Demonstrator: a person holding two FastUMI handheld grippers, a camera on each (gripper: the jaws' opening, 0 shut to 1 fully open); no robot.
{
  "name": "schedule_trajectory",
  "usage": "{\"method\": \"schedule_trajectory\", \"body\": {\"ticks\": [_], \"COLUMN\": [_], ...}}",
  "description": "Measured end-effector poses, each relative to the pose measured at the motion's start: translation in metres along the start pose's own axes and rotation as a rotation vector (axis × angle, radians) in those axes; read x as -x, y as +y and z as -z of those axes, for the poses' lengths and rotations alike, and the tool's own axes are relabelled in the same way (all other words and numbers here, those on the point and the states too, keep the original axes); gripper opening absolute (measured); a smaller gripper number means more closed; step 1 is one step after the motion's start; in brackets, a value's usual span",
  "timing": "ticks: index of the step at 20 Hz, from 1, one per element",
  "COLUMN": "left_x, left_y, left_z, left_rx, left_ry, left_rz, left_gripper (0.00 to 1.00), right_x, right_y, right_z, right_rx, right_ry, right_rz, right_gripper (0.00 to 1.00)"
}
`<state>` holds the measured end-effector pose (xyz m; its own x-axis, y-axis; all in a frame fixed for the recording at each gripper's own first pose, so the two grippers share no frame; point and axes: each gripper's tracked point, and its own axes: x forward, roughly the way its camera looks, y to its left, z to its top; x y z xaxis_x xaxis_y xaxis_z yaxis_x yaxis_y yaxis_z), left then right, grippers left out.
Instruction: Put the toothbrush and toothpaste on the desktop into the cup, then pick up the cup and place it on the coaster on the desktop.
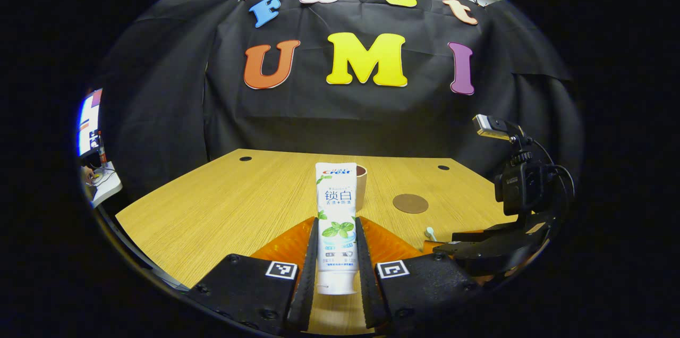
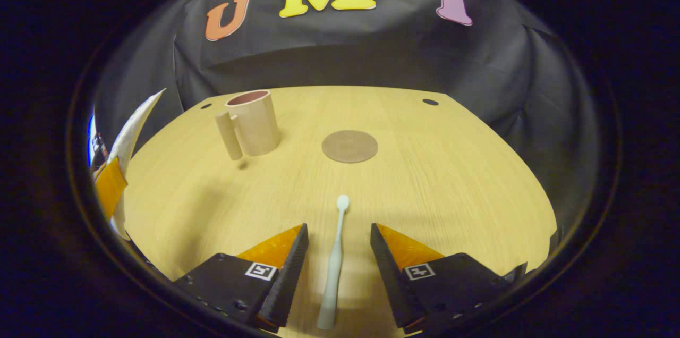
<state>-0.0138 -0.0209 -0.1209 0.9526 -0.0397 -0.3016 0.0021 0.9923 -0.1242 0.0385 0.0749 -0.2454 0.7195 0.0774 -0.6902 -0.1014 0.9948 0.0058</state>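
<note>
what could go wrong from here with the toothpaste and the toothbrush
The left gripper clamps the toothpaste near its lower end, so the long tube may tilt or catch the rim of the cup on the way in. The right gripper is open astride the toothbrush, which lies flat on the desktop; a thin handle like that could slip or pivot as the fingers close.

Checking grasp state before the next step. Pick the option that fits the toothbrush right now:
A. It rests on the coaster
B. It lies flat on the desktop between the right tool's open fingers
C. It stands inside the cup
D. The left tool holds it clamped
B: in the right gripper view the toothbrush lies flat on the desktop in the gap of the right tool, neither finger touching it.
</note>
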Motion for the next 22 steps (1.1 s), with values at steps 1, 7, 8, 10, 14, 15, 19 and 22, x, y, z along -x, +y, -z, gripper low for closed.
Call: {"method": "schedule_trajectory", "body": {"ticks": [1,7,8,10,14,15,19,22], "left_x": [0.0,-0.003,-0.005,-0.008,-0.01,-0.01,-0.01,-0.009], "left_y": [0.001,0.008,0.008,0.008,0.007,0.008,0.011,0.015], "left_z": [0.0,0.003,0.006,0.011,0.02,0.019,0.015,0.007], "left_rx": [0.002,0.004,0.006,0.012,0.023,0.019,0.025,0.03], "left_ry": [0.003,0.016,0.024,0.043,0.08,0.078,0.065,0.042], "left_rz": [-0.003,-0.019,-0.018,-0.018,-0.014,-0.014,-0.02,-0.028], "left_gripper": [0.41,0.4,0.4,0.4,0.41,0.41,0.41,0.4], "right_x": [-0.002,-0.001,-0.002,0.003,0.0,0.002,0.031,0.066], "right_y": [0.001,0.01,0.011,0.014,0.012,0.009,0.007,0.005], "right_z": [0.004,0.007,0.007,0.008,0.008,0.004,-0.032,-0.058], "right_rx": [-0.008,-0.005,-0.001,-0.031,-0.051,-0.049,-0.064,-0.078], "right_ry": [0.033,0.026,0.013,0.016,0.016,-0.001,-0.154,-0.301], "right_rz": [-0.007,-0.038,-0.048,-0.082,-0.099,-0.086,-0.095,-0.104], "right_gripper": [0.68,0.52,0.46,0.27,0.01,0.01,0.01,0.0]}}
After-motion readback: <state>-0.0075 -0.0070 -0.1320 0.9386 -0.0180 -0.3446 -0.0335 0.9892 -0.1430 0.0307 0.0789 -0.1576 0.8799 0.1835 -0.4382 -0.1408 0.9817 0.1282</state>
